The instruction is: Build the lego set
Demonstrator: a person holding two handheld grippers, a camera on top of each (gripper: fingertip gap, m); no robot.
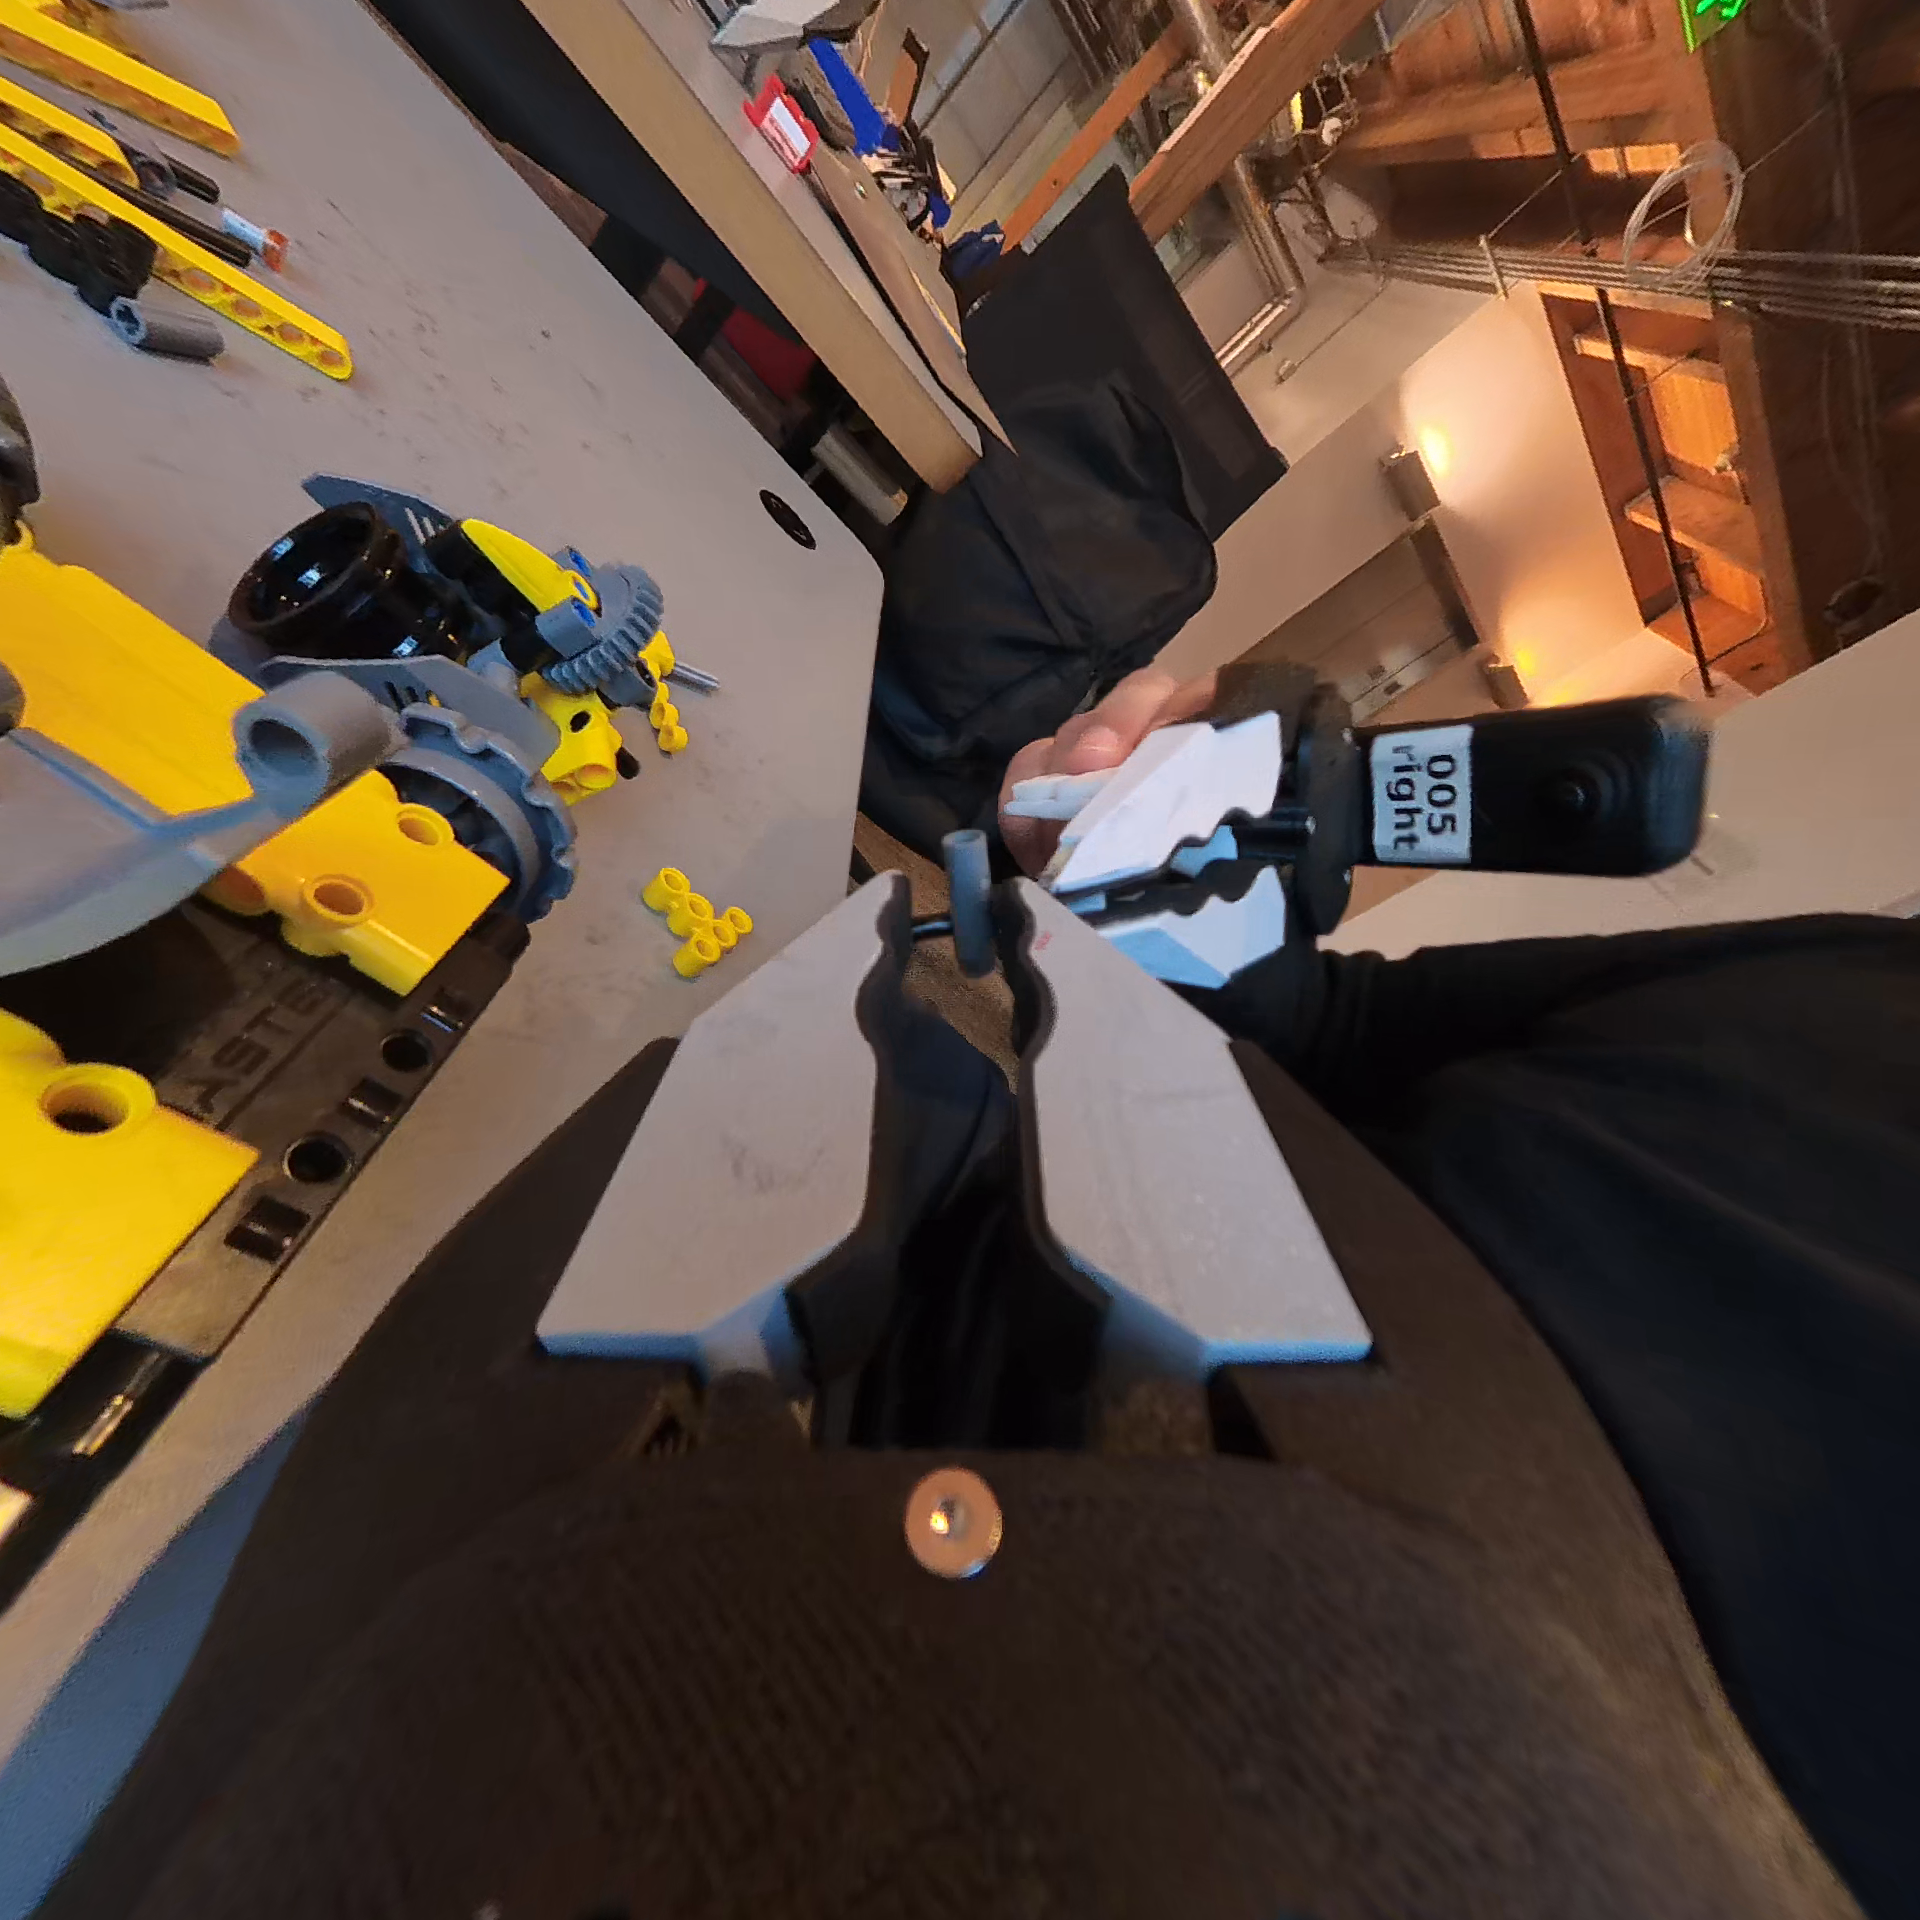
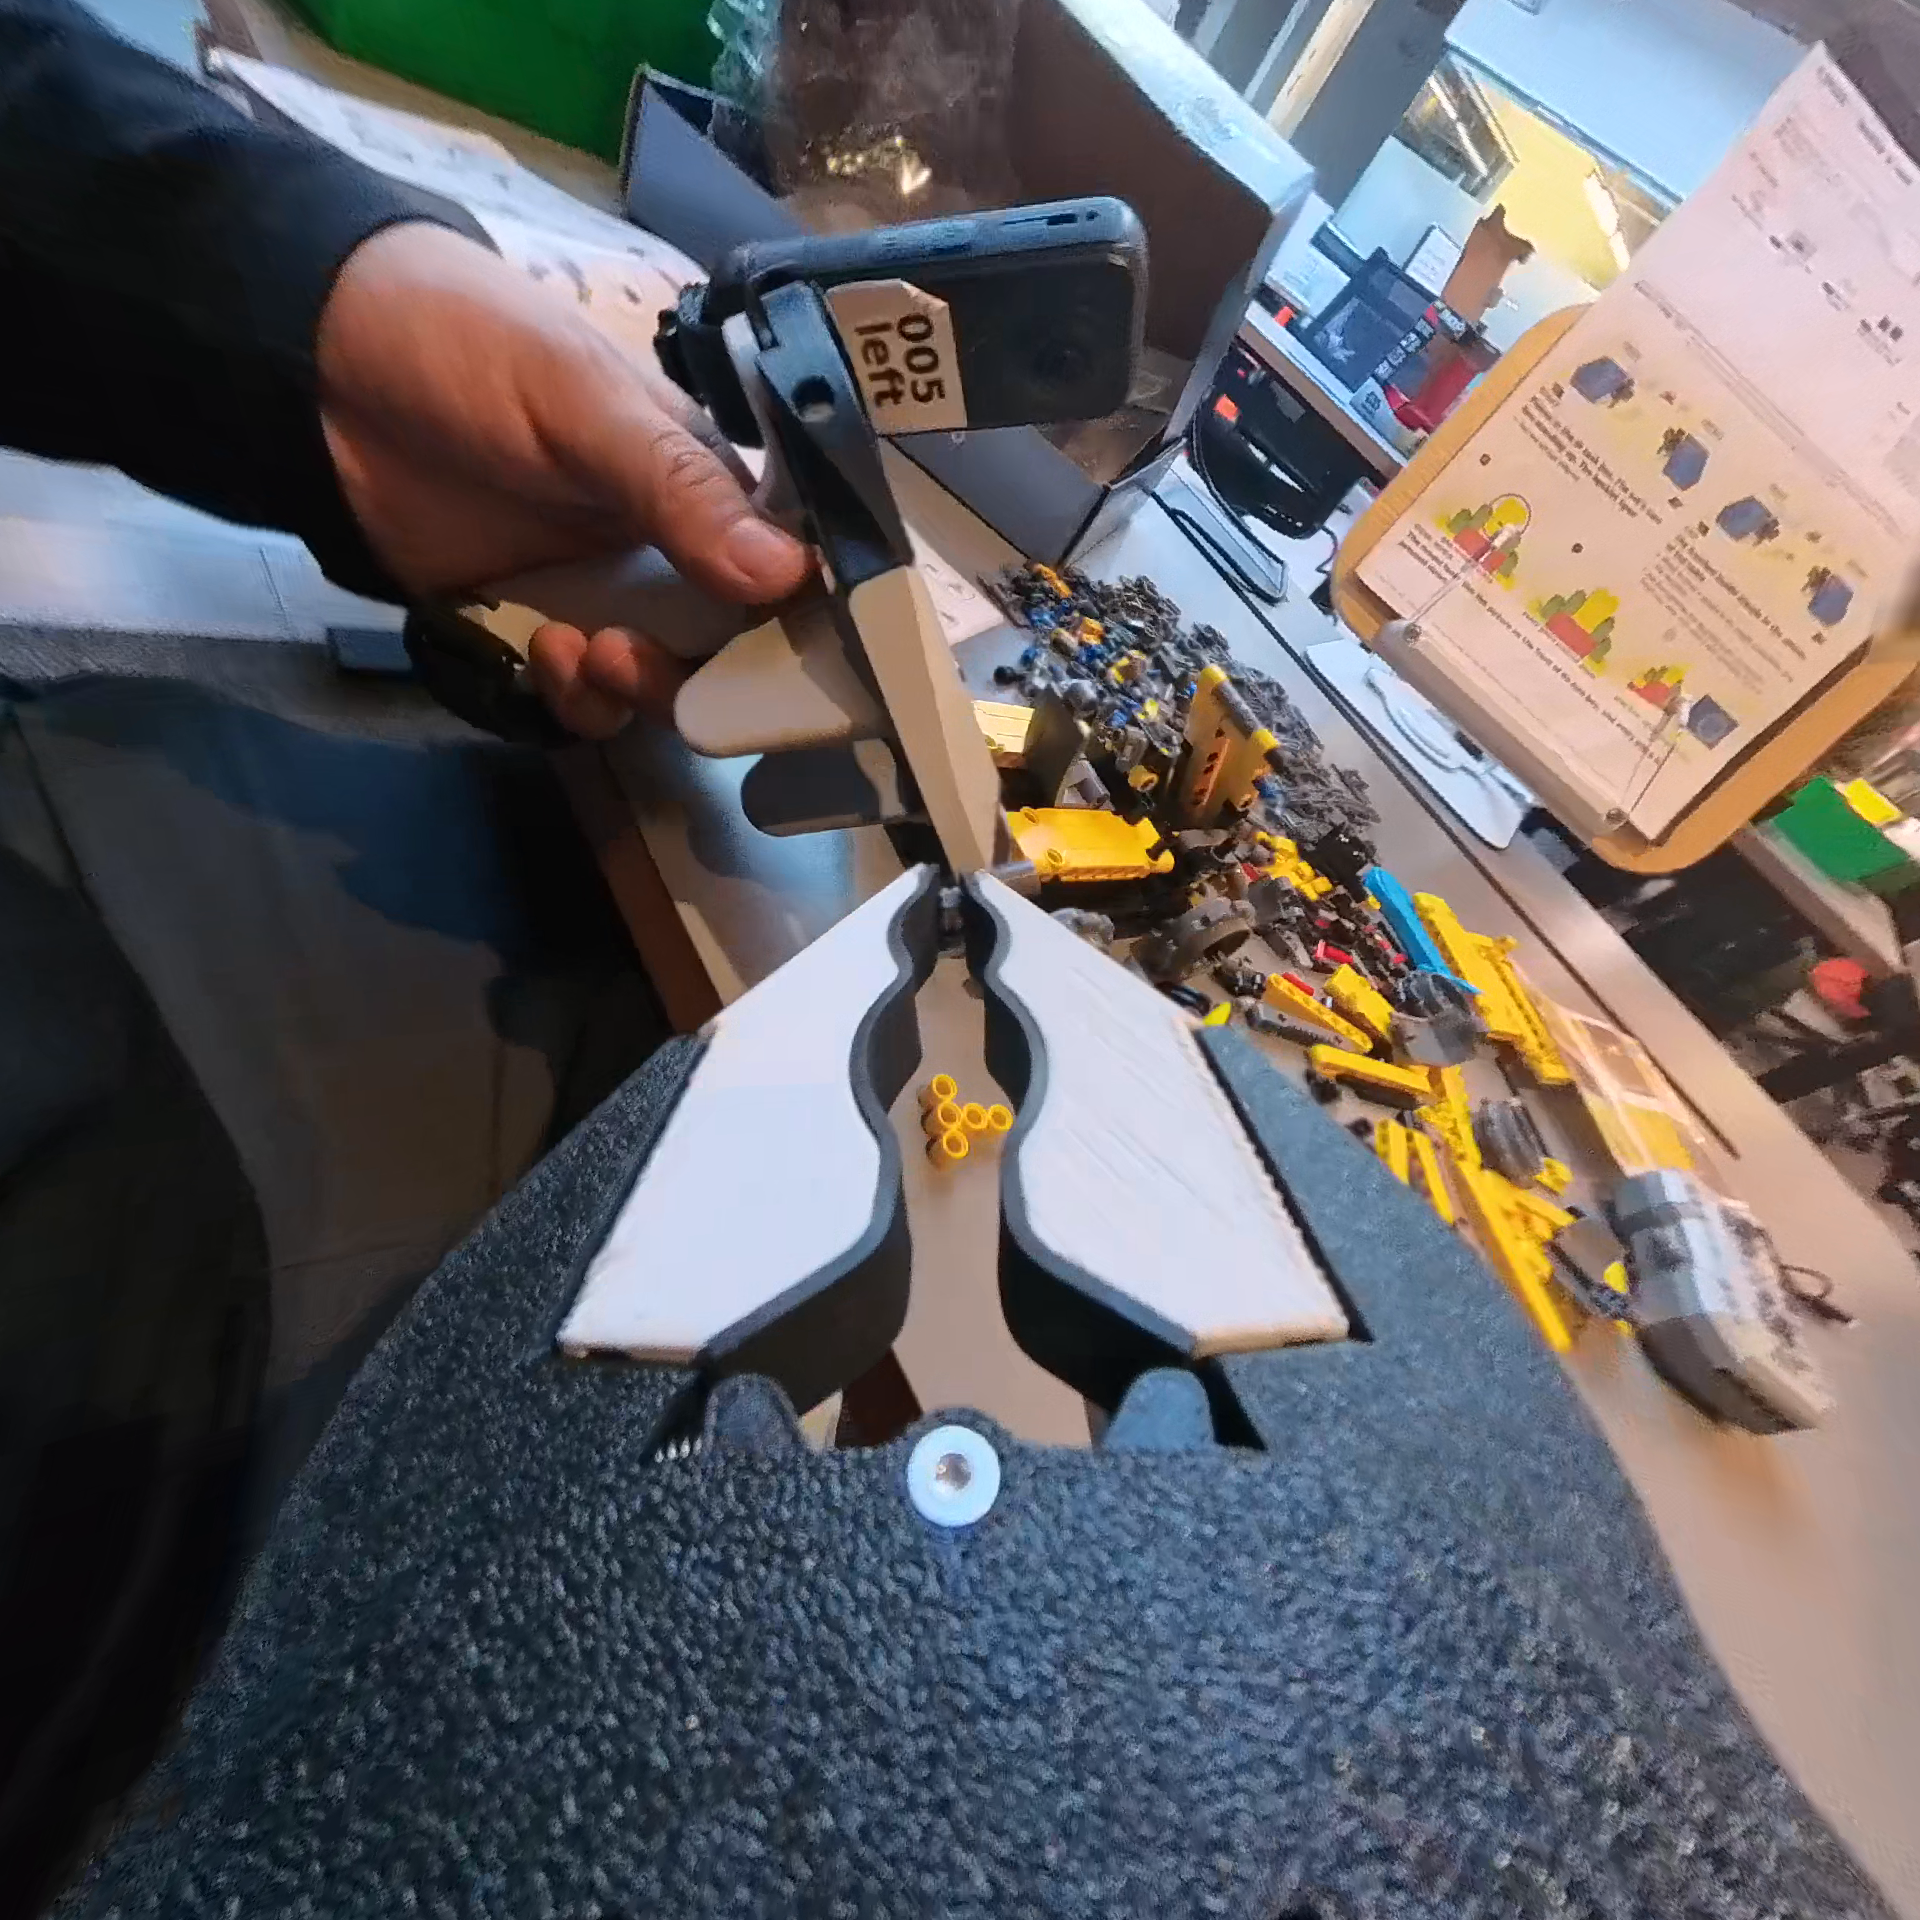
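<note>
My left gripper [image 1: 961, 894] is shut on a small grey tube connector [image 1: 974, 902] with a black pin [image 1: 928, 925] sticking out sideways, held off the table's edge. My right gripper [image 2: 951, 883] meets it tip to tip and is closed on a small dark piece [image 2: 949, 916], too small to identify. The right gripper [image 1: 1055, 883], held by a hand, also shows in the left wrist view, touching my left gripper's right finger. The left gripper [image 2: 966, 857], held by a hand, comes down from above in the right wrist view, with a grey bit [image 2: 1023, 873] poking out beside its tips.
A yellow and grey toy model with a gear [image 1: 436, 675] sits on the grey table [image 1: 582, 416]. Small yellow connectors [image 1: 701, 920] lie near the edge, also showing in the right wrist view [image 2: 961, 1117]. Loose yellow beams [image 2: 1455, 1039], a grey block [image 2: 1714, 1309] and an instruction board [image 2: 1662, 468] lie beyond. Less than 4 cm separates the two grippers' tips.
</note>
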